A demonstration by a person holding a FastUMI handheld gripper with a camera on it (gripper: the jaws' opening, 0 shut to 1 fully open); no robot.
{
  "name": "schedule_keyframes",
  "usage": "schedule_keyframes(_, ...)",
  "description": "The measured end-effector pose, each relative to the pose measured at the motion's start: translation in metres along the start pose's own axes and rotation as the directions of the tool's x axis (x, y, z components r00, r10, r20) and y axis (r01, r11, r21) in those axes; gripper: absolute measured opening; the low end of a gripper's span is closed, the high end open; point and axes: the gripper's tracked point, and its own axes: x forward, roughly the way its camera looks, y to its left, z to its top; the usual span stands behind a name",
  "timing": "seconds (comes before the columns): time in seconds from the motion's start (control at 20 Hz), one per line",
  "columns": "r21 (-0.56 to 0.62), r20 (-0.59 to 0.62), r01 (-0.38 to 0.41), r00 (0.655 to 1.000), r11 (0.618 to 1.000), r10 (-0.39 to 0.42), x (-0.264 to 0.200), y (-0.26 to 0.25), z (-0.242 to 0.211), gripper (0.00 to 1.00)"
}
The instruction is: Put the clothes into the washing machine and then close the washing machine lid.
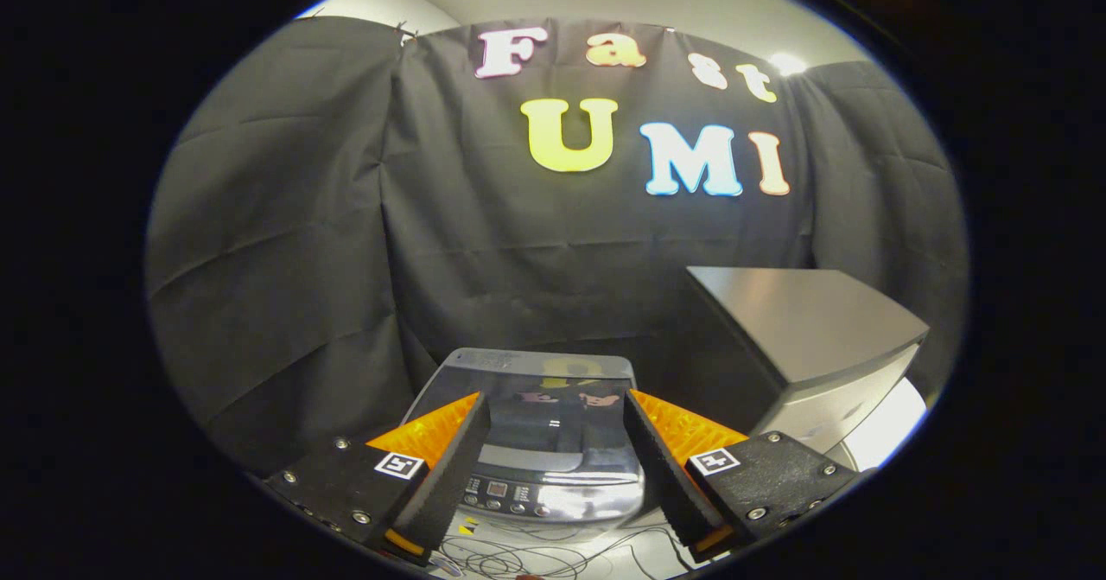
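A small silver top-loading washing machine (527,390) stands on the floor just ahead of and below my fingers, its dark glossy lid lying flat and shut, with a control panel (518,495) of buttons along its near edge. My gripper (556,411) hovers above the machine's front, open, with nothing between its fingers. I see no clothes here.
A grey box-shaped cabinet (812,329) stands to the right of the washing machine, close beyond my right finger. Tangled cables (527,554) lie on the pale floor below the fingers. Black cloth walls close off the back and left.
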Motion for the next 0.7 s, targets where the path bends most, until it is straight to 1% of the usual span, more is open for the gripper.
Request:
schedule_keyframes(0.3,-0.011,0.08,-0.031,0.996,0.999,0.032,-0.108,-0.056,0.002,0.96)
schedule_keyframes(0.4,-0.025,0.093,-0.036,0.995,0.999,0.039,-0.134,-0.071,-0.003,0.96)
schedule_keyframes(0.55,-0.037,0.094,-0.017,0.995,0.999,0.02,-0.166,-0.093,-0.016,0.96)
schedule_keyframes(0.7,-0.03,0.121,0.001,0.993,1.0,0.002,-0.2,-0.104,-0.017,0.96)
